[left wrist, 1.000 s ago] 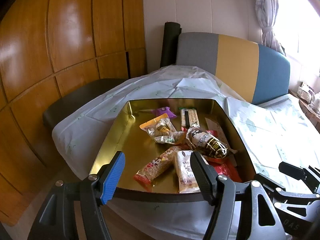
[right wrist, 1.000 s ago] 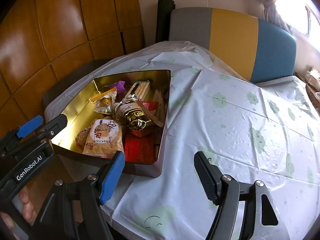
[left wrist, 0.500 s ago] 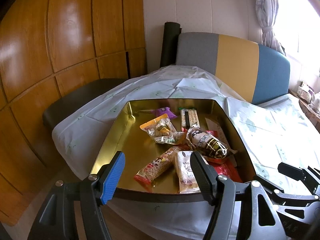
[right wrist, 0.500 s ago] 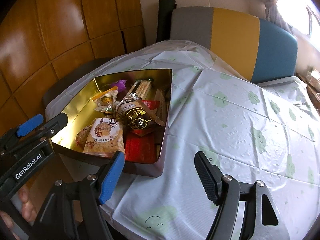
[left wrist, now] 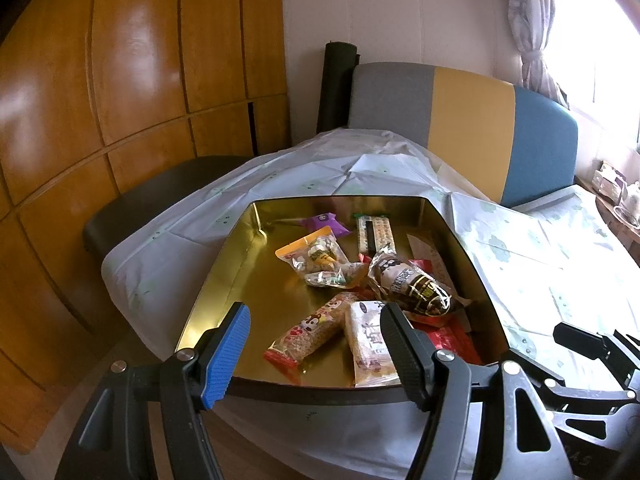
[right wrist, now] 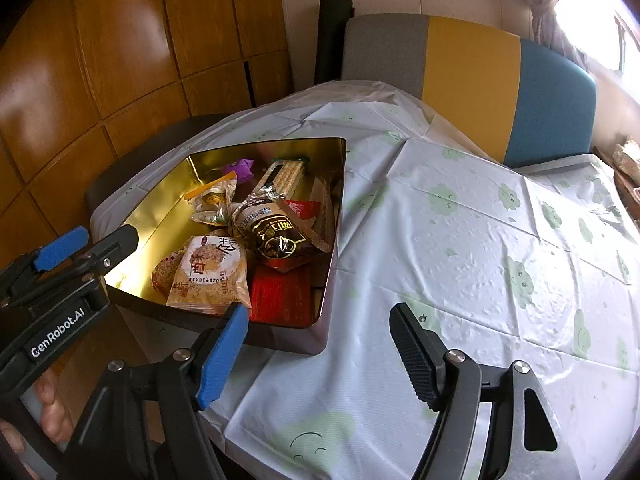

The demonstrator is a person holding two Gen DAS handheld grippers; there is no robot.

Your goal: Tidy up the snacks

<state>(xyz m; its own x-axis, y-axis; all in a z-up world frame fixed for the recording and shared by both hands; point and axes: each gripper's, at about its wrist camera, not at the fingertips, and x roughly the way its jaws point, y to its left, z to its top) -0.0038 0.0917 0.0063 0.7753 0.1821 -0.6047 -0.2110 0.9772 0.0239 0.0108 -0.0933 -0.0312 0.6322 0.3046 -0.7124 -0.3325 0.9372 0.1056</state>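
Observation:
A gold tin tray (left wrist: 224, 276) (right wrist: 334, 216) on the table holds several wrapped snacks: a dark brown packet (left wrist: 416, 286) (right wrist: 276, 236), an orange-topped clear bag (left wrist: 316, 256), a red cereal bar (left wrist: 312, 332), a beige cracker pack (left wrist: 370, 344) (right wrist: 210, 272), a purple sweet (left wrist: 326, 222) and flat red packets (right wrist: 282, 294). My left gripper (left wrist: 316, 350) is open and empty just before the tray's near rim. My right gripper (right wrist: 320, 352) is open and empty over the tablecloth at the tray's near right corner.
The table wears a white cloth with green faces (right wrist: 480, 240). A grey, yellow and blue chair back (left wrist: 472, 128) stands behind it. A dark seat (left wrist: 152, 196) and wooden panelling (left wrist: 100, 100) are at the left. The left gripper also shows in the right wrist view (right wrist: 86, 242).
The right gripper has crept slightly forward toward the tray. The left gripper has barely moved. Both stay open and empty.

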